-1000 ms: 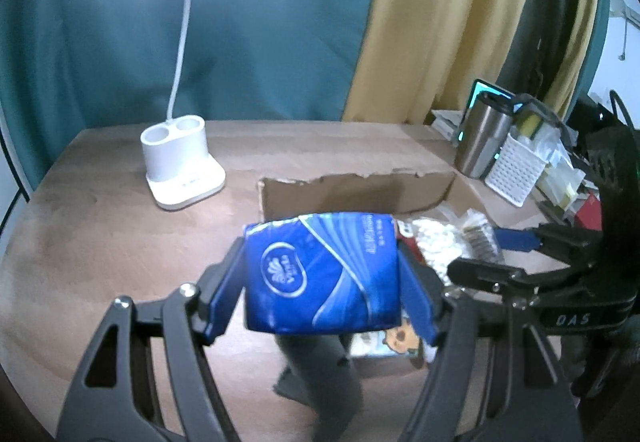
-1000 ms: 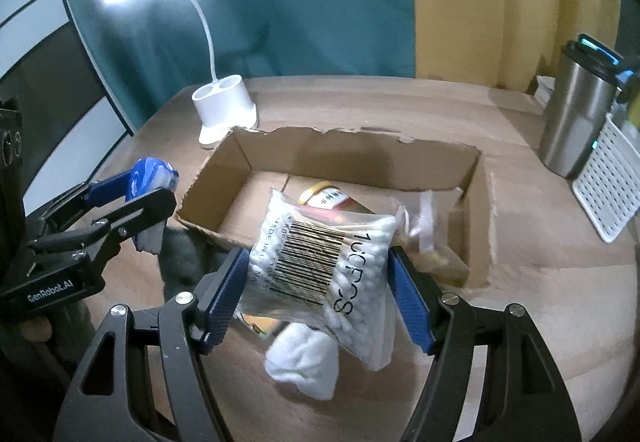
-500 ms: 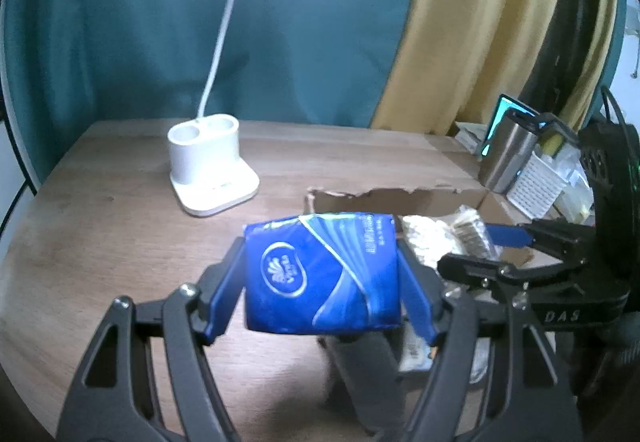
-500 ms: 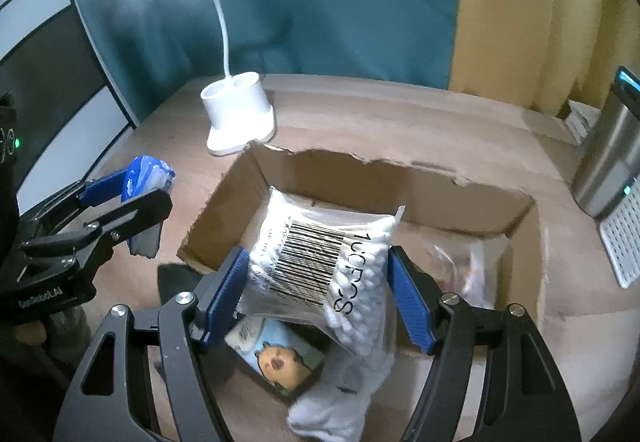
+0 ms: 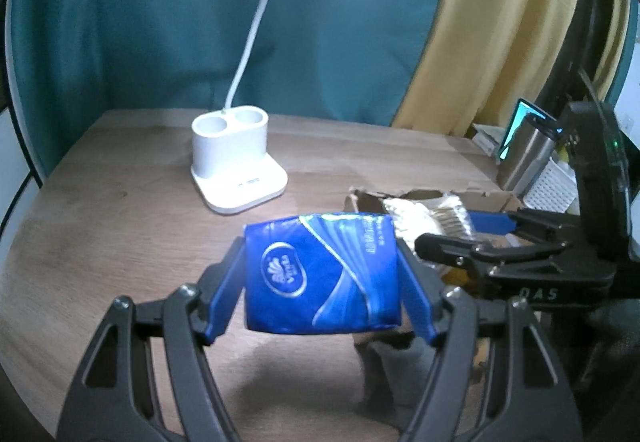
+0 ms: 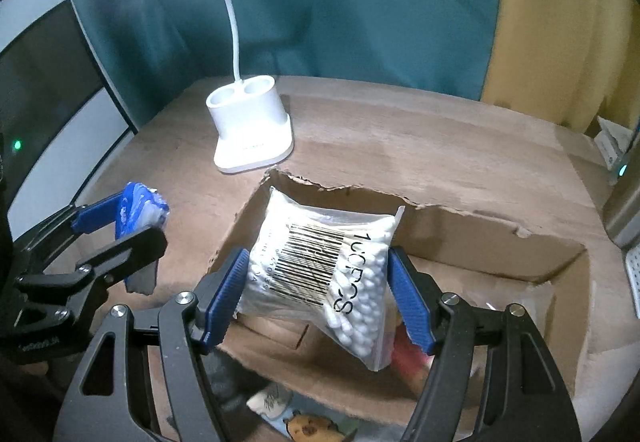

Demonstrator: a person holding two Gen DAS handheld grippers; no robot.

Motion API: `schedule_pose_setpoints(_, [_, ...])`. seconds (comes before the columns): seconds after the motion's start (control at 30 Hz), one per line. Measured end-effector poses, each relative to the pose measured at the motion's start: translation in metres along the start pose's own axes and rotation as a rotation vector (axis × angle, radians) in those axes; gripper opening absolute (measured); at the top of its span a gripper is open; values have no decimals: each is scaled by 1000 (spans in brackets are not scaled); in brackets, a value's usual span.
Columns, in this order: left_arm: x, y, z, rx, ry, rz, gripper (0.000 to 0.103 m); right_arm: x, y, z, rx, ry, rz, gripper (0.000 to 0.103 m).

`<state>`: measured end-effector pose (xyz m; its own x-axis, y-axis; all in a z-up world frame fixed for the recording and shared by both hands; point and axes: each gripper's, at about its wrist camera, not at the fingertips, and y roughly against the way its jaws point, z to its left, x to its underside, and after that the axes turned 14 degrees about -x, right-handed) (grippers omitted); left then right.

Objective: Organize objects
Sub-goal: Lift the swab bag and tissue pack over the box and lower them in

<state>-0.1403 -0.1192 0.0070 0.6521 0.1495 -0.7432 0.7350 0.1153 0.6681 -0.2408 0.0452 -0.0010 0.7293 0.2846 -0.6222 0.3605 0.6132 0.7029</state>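
Observation:
My left gripper is shut on a blue tissue pack and holds it above the wooden table, left of the box. It shows from the side in the right wrist view. My right gripper is shut on a clear bag of cotton swabs with a barcode, held over the open cardboard box. The bag and right gripper also show in the left wrist view. Inside the box lie a red item and a clear packet, partly hidden.
A white desk lamp base stands on the wooden table behind the grippers. A steel tumbler and a white perforated basket stand at the right. A grey cloth and a printed card lie near the box's front.
Both grippers have moved forward and up with their loads. The swab bag now hangs further over the box; the lamp base looks nearer.

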Motion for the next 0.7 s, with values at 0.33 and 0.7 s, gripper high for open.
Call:
schedule_pose_setpoints(0.33, [2, -7, 6, -22, 25, 20, 71, -8, -28, -4, -8, -17, 38, 75])
schedule_pose_setpoints(0.7, [4, 9, -12, -30, 18, 8, 71, -2, -3, -6, 3, 2, -26, 83])
